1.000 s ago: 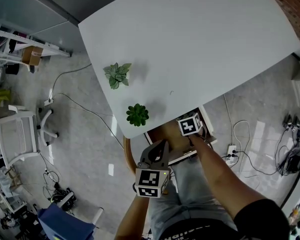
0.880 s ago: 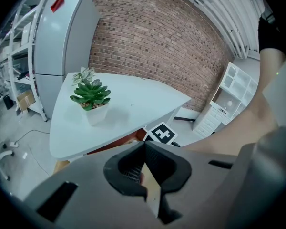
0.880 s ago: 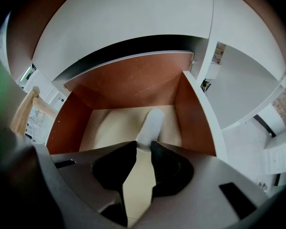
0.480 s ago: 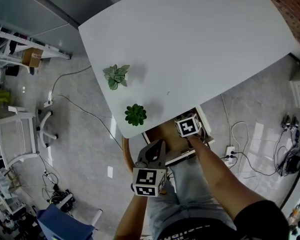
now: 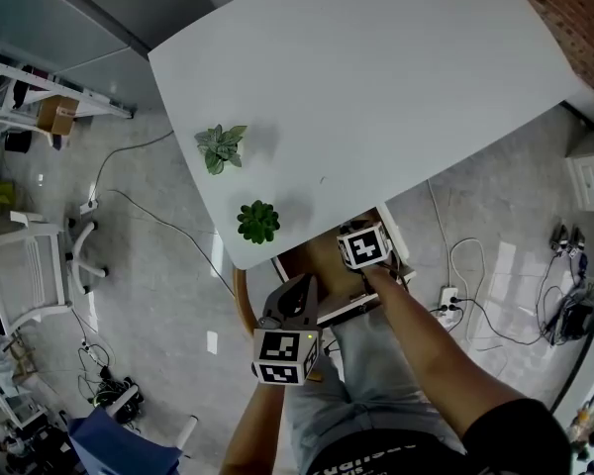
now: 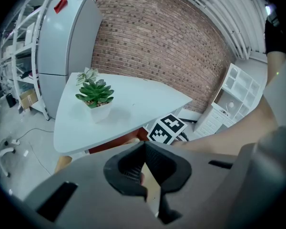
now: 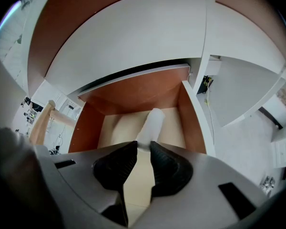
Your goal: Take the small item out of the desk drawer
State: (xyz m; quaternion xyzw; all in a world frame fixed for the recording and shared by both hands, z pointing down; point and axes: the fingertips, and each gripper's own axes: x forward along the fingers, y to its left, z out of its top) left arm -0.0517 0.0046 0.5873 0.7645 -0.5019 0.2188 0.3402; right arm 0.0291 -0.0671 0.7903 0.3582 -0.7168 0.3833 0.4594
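- Your right hand-held gripper (image 7: 140, 149) has just been closing. It now pinches the near end of the small white item (image 7: 151, 122), with the jaws partly apart around it.
- The item is a stubby cylinder. In the right gripper view its long axis runs away from the jaws toward 12 to 1 o'clock, and its free end points at the back wall of the drawer (image 7: 192, 120), over the pale drawer floor.
- Brown side walls flank the item at 3 and 9 o'clock, and the white worktop (image 5: 376, 97) overhangs at 12 o'clock.
- Your left hand-held gripper (image 6: 144, 147) sits at the drawer's front, at 7 o'clock from the right one in the head view, with its jaw tips together.
- On the worktop edge a dark succulent (image 5: 258, 222) stands at 10 o'clock from the drawer, with a paler plant (image 5: 218, 147) beyond it.
- A power strip (image 5: 445, 298) with cables lies on the floor at 3 o'clock.
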